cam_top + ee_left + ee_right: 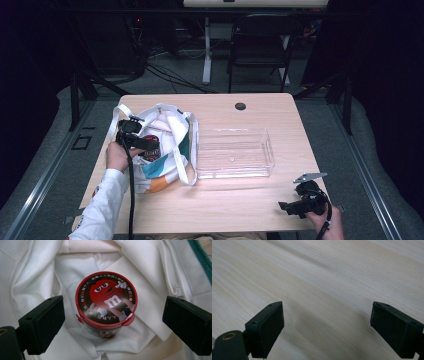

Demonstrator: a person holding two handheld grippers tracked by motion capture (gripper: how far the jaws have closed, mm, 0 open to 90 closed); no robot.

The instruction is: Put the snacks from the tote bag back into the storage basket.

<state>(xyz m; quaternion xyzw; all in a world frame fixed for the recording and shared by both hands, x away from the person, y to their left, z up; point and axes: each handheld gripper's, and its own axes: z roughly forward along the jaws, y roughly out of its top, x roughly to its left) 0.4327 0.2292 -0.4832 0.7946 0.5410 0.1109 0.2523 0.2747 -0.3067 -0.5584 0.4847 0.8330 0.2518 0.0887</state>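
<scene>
A round candy tub point(107, 303) with a red lid and a cartoon face stands upright inside a white tote bag point(167, 145) at the table's left. My left gripper point(145, 145) hovers over the bag's mouth, open, its jaws wide apart on either side of the tub point(150, 151) without touching it. In the left gripper view the gripper point(115, 325) frames the tub against the bag's white lining point(140, 270). My right gripper point(289, 207) rests low near the table's front right corner, open, with bare wood point(324, 290) between its jaws point(327, 327).
A clear plastic tray point(235, 153) sits empty at the table's middle, just right of the bag. A round cable hole point(240, 106) is near the far edge. A folding chair point(260, 45) and cables stand on the floor beyond the table.
</scene>
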